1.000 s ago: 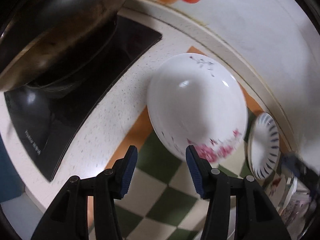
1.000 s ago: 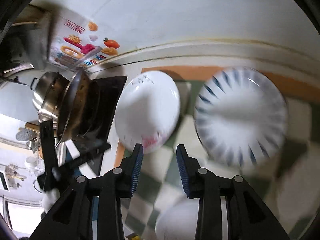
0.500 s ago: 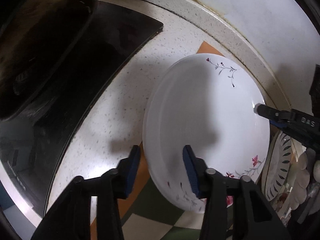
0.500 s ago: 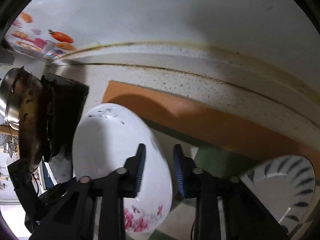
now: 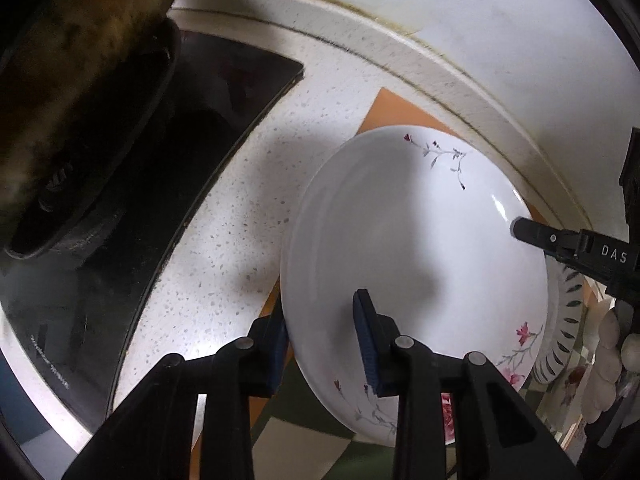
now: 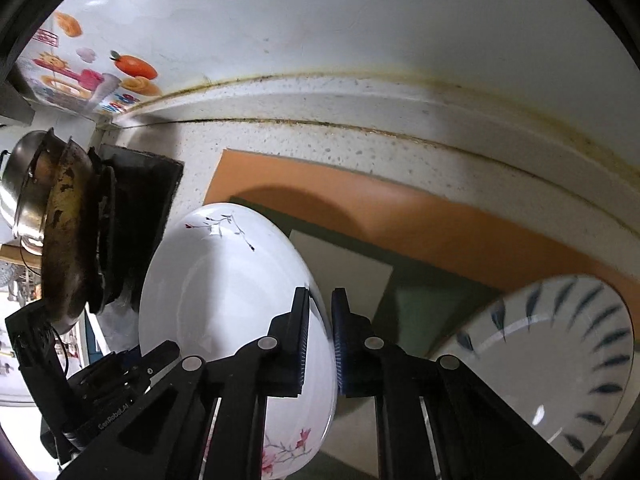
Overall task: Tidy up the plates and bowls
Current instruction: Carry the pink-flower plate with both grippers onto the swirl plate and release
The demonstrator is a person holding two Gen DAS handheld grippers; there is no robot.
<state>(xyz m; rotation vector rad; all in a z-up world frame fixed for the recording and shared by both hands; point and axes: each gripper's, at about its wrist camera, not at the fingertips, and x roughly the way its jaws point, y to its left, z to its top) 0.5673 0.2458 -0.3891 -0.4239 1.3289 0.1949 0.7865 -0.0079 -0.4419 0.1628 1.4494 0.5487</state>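
A large white plate with pink flower prints (image 5: 420, 248) is held tilted above the checked mat. My left gripper (image 5: 320, 344) straddles its near rim, one pad under it and one inside; the jaws stand fairly wide, so whether they press on it is unclear. My right gripper (image 6: 320, 340) is shut on the opposite rim of the flowered plate (image 6: 224, 300); its finger also shows in the left wrist view (image 5: 560, 244). A white plate with dark blue rim strokes (image 6: 552, 372) lies on the mat to the right and peeks out behind the flowered plate (image 5: 568, 320).
A black cooktop (image 5: 160, 184) with a worn pan (image 5: 72, 64) lies to the left. The orange-edged checked mat (image 6: 400, 216) covers the speckled counter (image 5: 240, 240) by the back wall (image 6: 360, 20). More dishware (image 5: 600, 356) sits at the far right.
Both grippers moved in onto the flowered plate from opposite sides. The right gripper's jaws closed on its rim, and the plate now sits between the left gripper's pads.
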